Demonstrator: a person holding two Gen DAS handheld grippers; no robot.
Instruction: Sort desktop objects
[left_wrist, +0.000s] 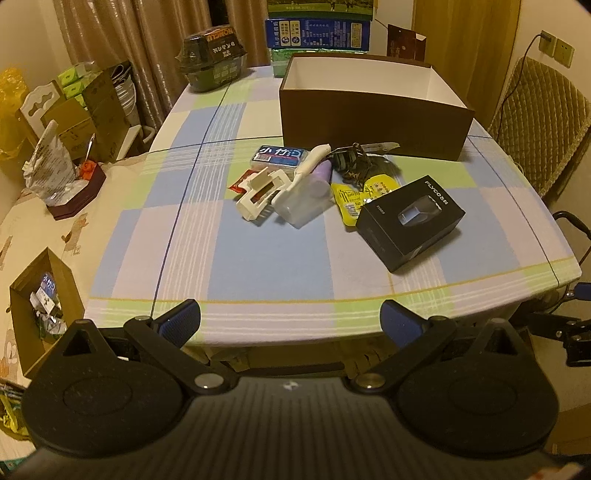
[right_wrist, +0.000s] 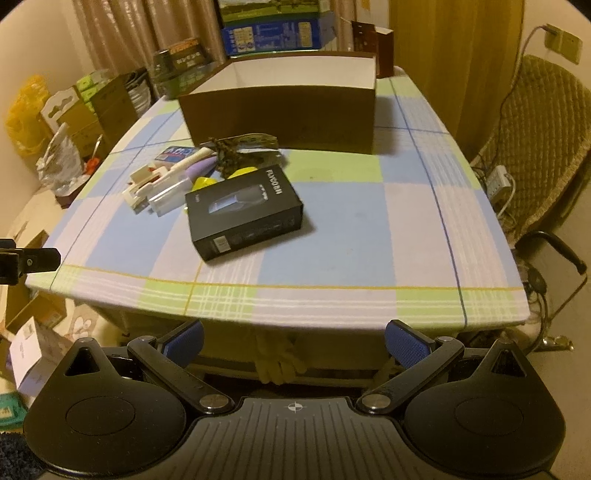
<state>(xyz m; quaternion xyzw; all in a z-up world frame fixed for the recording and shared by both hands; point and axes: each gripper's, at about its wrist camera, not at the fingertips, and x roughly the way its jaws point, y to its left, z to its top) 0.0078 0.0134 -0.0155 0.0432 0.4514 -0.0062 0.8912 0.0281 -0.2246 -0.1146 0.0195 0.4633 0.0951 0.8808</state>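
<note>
A pile of small objects lies mid-table: a black shaver box (left_wrist: 410, 218) (right_wrist: 245, 212), a yellow packet (left_wrist: 351, 195), a clear plastic case (left_wrist: 303, 199), a white plastic holder (left_wrist: 260, 194) (right_wrist: 142, 182), a blue pack (left_wrist: 279, 155) (right_wrist: 175, 152), a purple tube (left_wrist: 321, 173) and tangled dark cords (left_wrist: 351, 158) (right_wrist: 240, 149). Behind them stands an open brown box (left_wrist: 369, 122) (right_wrist: 280, 114), white inside. My left gripper (left_wrist: 291, 323) and right gripper (right_wrist: 293, 343) hang open before the table's near edge, nothing between their fingers.
The checked tablecloth (left_wrist: 258, 258) (right_wrist: 351, 221) covers the table. A dark container (left_wrist: 212, 57) and stacked cartons (left_wrist: 317, 33) stand at the back. A padded chair (right_wrist: 535, 147) is at the right. Boxes and bags (left_wrist: 66, 122) crowd the left side; an open cardboard box (left_wrist: 40, 302) sits low left.
</note>
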